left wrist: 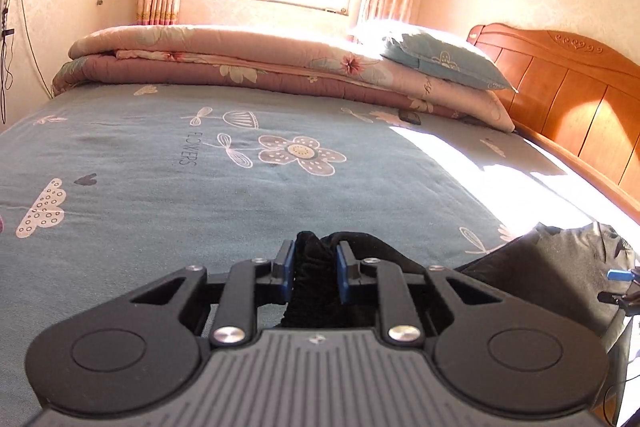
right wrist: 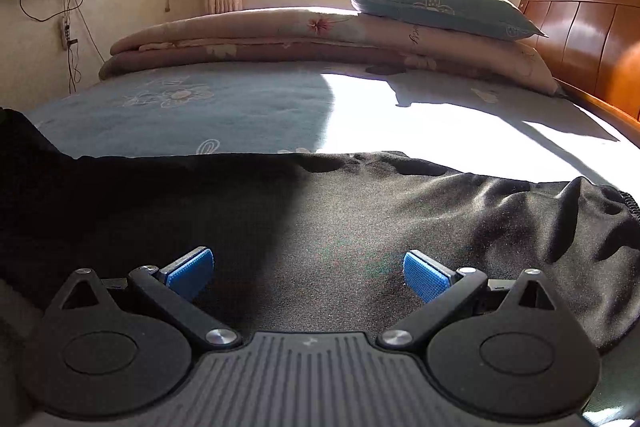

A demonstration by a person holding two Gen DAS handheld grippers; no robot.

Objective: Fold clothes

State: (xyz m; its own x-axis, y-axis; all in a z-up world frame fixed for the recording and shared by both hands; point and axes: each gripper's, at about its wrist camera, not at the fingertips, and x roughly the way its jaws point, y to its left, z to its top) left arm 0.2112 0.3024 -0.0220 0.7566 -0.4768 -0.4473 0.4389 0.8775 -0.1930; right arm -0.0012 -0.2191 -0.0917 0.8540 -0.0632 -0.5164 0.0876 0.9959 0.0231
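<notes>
The left claw (left wrist: pixel 316 261) is nearly closed, and its two blue pads (left wrist: pixel 289 265) pinch a bunched fold of the black garment (left wrist: pixel 310 279). The cloth fills the narrow gap between the pads, pokes up past their tips and hangs down behind them toward the claw's body. The pinched fold is raised above the bed (left wrist: pixel 200 195). From that fold the garment slopes down to the right, where more of it lies in the sun on the bed.

The right claw (right wrist: pixel 308 277) is spread wide, with its blue pads (right wrist: pixel 191 273) well apart and nothing clamped between them. It hangs low over the garment (right wrist: pixel 360 227), and black cloth fills the whole gap under and ahead of it. Whether the pads touch the cloth cannot be told. In the right wrist view the garment lies flat across the near side of the bed (right wrist: pixel 240 123), partly in shadow on the left and sunlit on the right, with wrinkles and a ribbed hem at its right end. Its left end rises dark at the edge of the view.

Across the bed from the garment lies a folded quilt (left wrist: pixel 240 63) with a pillow (left wrist: pixel 444 61) on top of it, beside the headboard (left wrist: pixel 568 95).
</notes>
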